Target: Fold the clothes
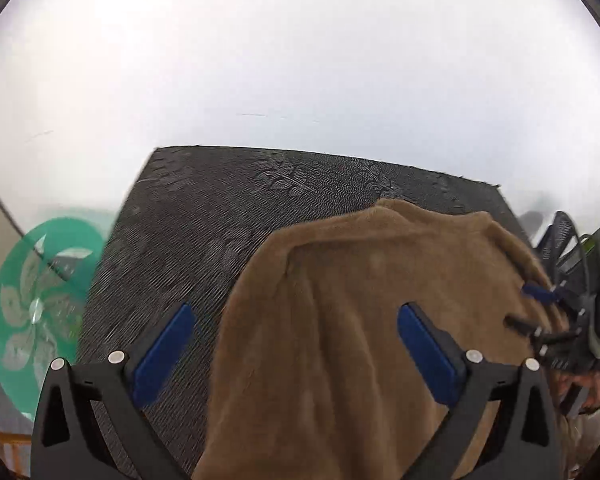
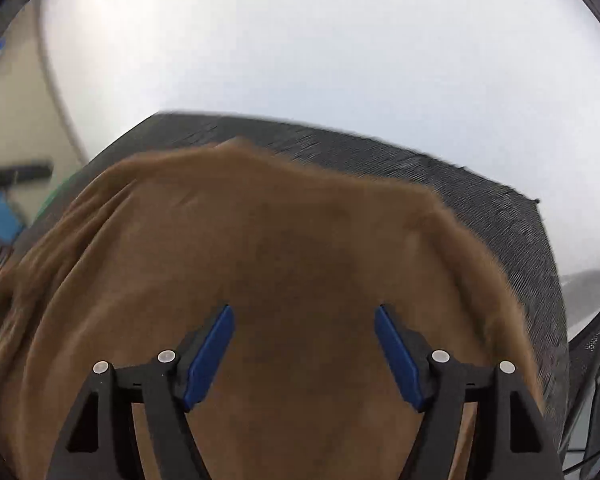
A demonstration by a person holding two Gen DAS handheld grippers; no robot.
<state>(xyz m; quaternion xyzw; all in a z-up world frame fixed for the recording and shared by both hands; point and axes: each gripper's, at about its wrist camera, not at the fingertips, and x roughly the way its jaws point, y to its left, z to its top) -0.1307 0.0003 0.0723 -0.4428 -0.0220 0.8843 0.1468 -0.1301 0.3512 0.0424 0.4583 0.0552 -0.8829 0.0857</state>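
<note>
A brown fuzzy garment [image 1: 360,320] lies spread on a black patterned tablecloth [image 1: 188,220]. My left gripper [image 1: 296,316] is open and empty, hovering over the garment's left edge, one finger over the cloth, one over the garment. In the right wrist view the same garment [image 2: 292,240] fills the middle, its far edge near the table's back edge. My right gripper [image 2: 304,316] is open and empty above the garment's middle. The right gripper also shows in the left wrist view [image 1: 540,308] at the garment's right edge, held by a hand.
The black cloth [image 2: 480,200] covers a table against a white wall. A green disc with a flower pattern [image 1: 40,304] stands left of the table. A black mesh chair [image 1: 560,240] and cables sit at the right.
</note>
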